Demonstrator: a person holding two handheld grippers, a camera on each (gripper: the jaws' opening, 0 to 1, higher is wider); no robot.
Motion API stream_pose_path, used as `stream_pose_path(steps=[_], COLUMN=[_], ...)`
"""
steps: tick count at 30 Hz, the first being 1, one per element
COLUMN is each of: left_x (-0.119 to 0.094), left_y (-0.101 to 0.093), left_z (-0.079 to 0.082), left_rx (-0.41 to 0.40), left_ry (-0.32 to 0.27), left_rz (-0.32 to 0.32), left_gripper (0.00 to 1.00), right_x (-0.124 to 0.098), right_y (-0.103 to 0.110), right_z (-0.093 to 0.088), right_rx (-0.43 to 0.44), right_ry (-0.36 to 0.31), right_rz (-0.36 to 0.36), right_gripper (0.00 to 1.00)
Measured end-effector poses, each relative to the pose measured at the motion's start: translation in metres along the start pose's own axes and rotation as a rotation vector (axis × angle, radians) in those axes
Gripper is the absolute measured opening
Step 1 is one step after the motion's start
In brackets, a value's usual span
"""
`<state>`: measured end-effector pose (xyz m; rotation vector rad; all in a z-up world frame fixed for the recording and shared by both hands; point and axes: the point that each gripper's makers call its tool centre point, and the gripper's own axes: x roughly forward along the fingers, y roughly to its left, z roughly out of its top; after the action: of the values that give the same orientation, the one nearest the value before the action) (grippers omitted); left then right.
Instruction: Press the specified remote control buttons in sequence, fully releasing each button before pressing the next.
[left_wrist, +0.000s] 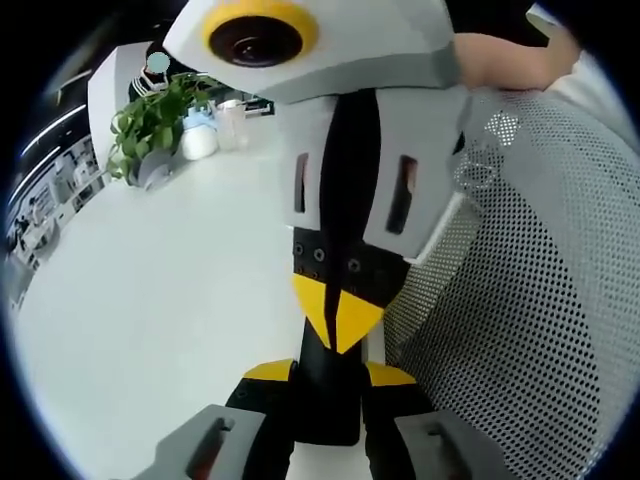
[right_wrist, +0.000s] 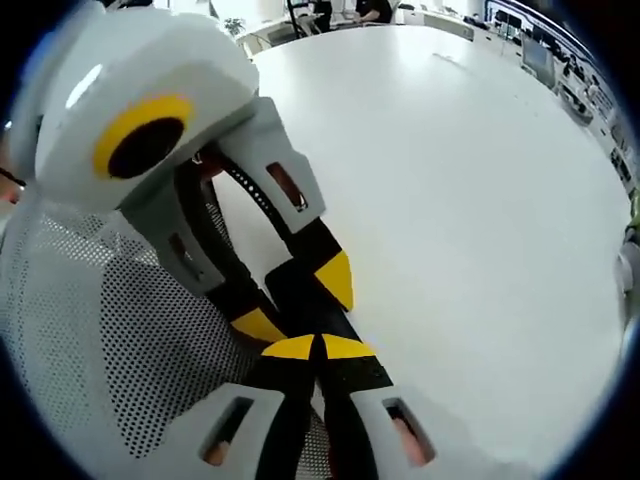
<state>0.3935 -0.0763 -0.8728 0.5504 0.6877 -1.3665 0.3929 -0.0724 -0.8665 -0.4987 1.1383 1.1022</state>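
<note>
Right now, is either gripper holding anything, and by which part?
The left gripper clamps a black remote by its sides; the right gripper holds nothing.

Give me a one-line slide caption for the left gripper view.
Two grippers meet tip to tip on a slim black object over a white table, potted plant behind, mesh fabric alongside.
</note>
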Motion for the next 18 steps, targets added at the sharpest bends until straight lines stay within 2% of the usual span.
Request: stream_pose_path(steps=[13, 18], left_x=[-0.0004, -0.0002], left_y=[-0.0002, -0.0001], left_z=[0.0003, 0.0002], left_rx=[-0.007, -0.011], left_ry=[-0.004, -0.006], left_rz=[0.003, 0.006], left_gripper=[0.25, 0.25], right_x=[0.0000, -0.0007], right_y=[0.0011, 0.0004], right_z=[0.0002, -0.0001], right_rx=[-0.047, -0.024], right_ry=[0.037, 0.033], right_rz=[-0.024, -0.013], right_gripper=[0.00, 0.00])
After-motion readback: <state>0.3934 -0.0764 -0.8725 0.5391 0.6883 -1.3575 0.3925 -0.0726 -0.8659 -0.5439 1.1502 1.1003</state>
